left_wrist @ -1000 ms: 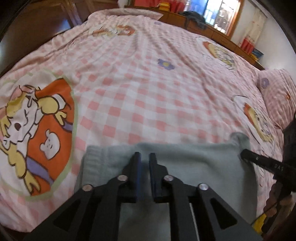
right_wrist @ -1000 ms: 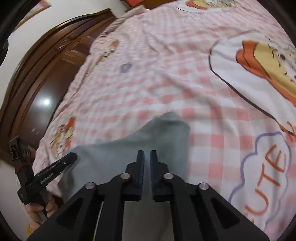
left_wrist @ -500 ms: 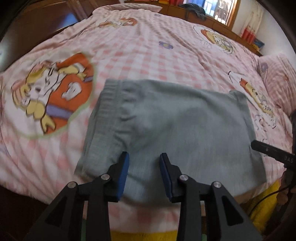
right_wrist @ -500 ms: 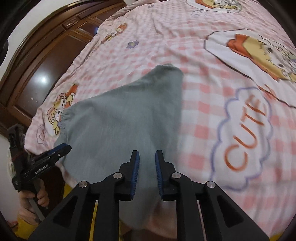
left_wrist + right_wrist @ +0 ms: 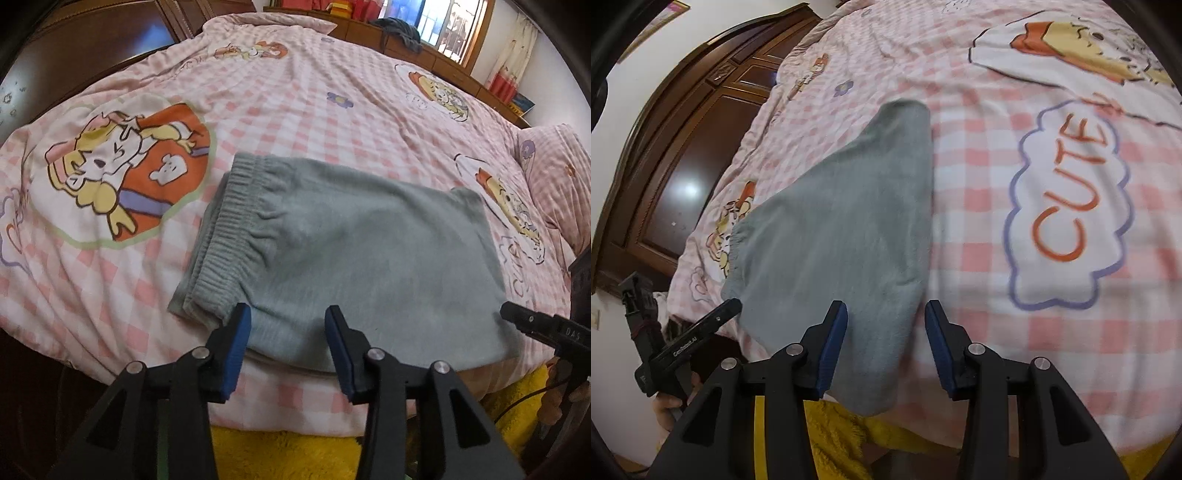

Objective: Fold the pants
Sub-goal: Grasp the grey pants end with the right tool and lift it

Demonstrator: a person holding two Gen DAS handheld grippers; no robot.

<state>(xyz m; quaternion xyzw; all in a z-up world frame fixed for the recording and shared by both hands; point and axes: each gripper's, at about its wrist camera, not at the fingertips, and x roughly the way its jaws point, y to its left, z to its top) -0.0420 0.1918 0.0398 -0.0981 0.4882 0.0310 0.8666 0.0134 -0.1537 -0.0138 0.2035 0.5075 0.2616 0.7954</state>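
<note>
Grey pants (image 5: pixel 351 251) lie folded into a flat rectangle near the front edge of the bed, ribbed waistband (image 5: pixel 225 236) on the left. My left gripper (image 5: pixel 288 332) hovers just off the near edge of the fold, jaws opening, nothing pressed between the blue pads. The right wrist view shows the same pants (image 5: pixel 842 229) from their other end. My right gripper (image 5: pixel 884 332) stands over the near corner with its jaws opening too, the cloth lying under them, not pinched. Each gripper shows at the edge of the other's view: right (image 5: pixel 535 325), left (image 5: pixel 698 332).
The bed carries a pink checked quilt (image 5: pixel 295 110) with cartoon prints and a "CUTE" cloud (image 5: pixel 1067 206). A yellow fuzzy blanket (image 5: pixel 280 458) hangs below the front edge. Dark wooden wardrobe (image 5: pixel 687 147) stands at the left, a pillow (image 5: pixel 557 184) at the right.
Both grippers have let go of the pants and pulled back toward the bed's front edge. Their jaws went from shut to apart, and the whole folded pants came into view.
</note>
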